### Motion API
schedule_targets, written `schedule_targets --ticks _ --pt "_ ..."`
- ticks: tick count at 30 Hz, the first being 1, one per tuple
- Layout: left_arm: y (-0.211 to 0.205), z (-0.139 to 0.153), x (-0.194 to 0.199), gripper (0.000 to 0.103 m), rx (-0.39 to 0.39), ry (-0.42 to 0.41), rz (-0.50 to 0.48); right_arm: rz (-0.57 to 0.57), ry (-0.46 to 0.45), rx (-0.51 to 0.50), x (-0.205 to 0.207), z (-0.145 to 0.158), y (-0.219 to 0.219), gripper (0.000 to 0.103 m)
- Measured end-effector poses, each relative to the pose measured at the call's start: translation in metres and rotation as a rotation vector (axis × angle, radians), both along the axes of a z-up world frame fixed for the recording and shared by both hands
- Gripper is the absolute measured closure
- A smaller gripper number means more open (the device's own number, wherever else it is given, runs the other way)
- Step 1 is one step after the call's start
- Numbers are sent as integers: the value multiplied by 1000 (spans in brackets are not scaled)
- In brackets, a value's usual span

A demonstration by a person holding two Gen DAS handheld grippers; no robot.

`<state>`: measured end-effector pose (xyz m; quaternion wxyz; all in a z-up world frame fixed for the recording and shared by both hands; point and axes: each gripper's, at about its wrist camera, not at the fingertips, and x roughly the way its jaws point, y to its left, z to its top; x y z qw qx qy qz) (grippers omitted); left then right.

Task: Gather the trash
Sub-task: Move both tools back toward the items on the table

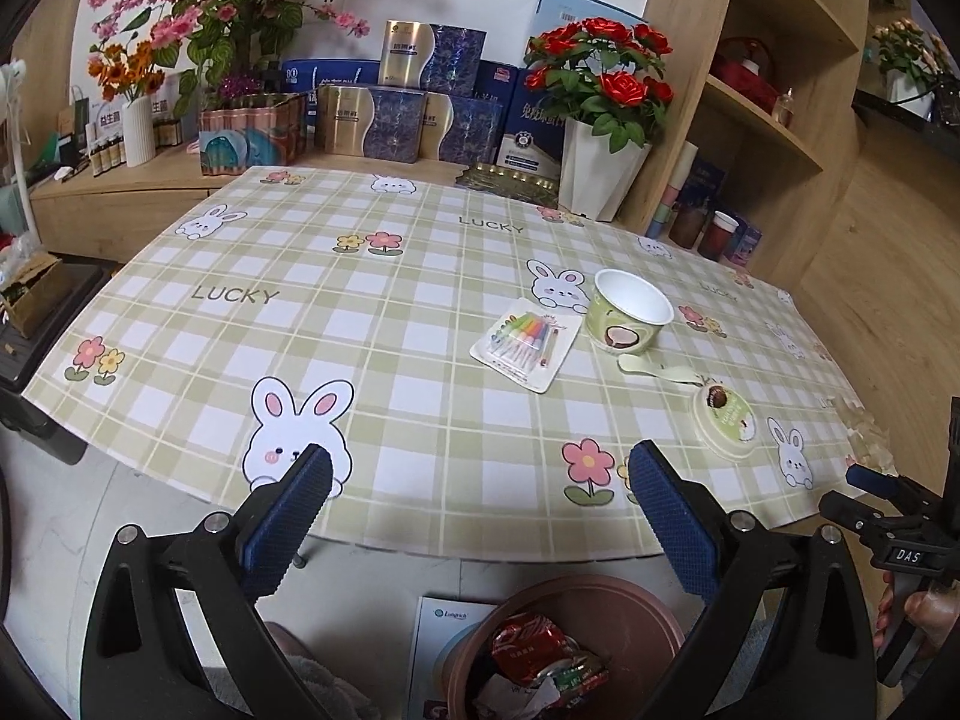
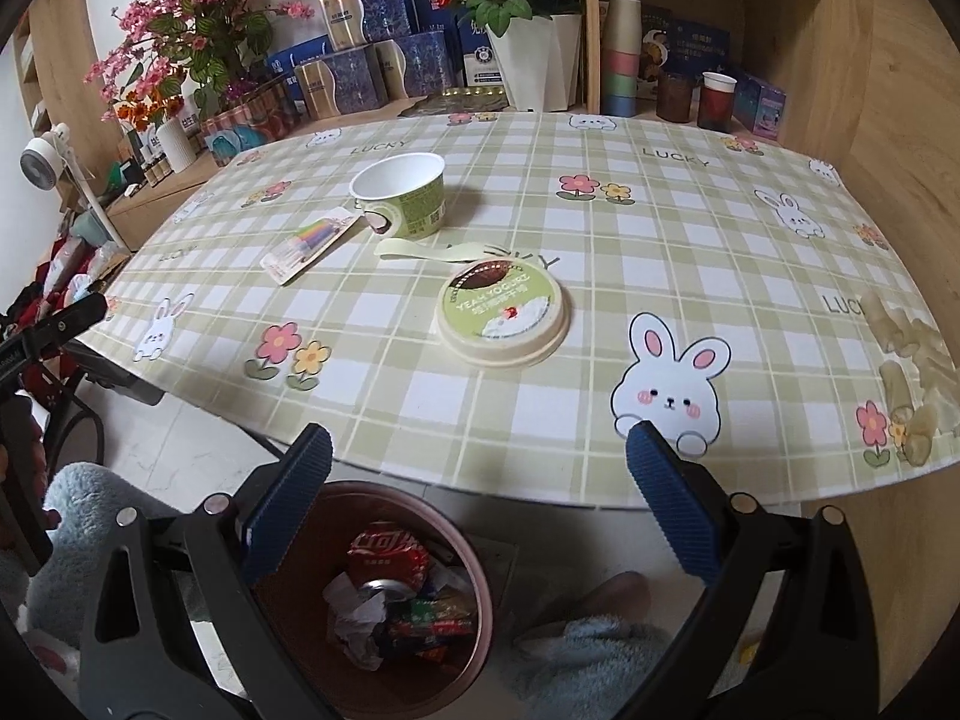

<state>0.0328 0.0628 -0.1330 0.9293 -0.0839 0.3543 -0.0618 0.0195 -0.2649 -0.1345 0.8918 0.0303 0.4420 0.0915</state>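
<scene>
Left wrist: checked bench carrying pen pack, upright empty cup, flat spoon lying roughly left-right, lid. Below the edge, bin with wrappers. Left hand-held gripper wide apart, holding nothing.

Right wrist: same cup, spoon, lid face-up; bin holding 1 crushed can. Right hand-held gripper spread wide, empty.

We read "LUCKY" on the surface's checked cloth; "YEAH YOGURT" on the round lid; "DAS" on the right gripper; "Longrich" on a booklet.
</scene>
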Motion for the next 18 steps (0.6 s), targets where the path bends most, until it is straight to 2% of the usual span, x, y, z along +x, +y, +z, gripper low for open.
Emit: schedule_targets --ticks 5,13,18 --pt "0 -2 16 6 13 -12 3 15 16 -57 19 -11 3 6" --pt "-3 -7 46 6 36 4 -6 -53 42 -5 62 -31 -12 6" --pt "-9 -12 60 6 38 16 -25 -7 65 -28 89 -45 1 6"
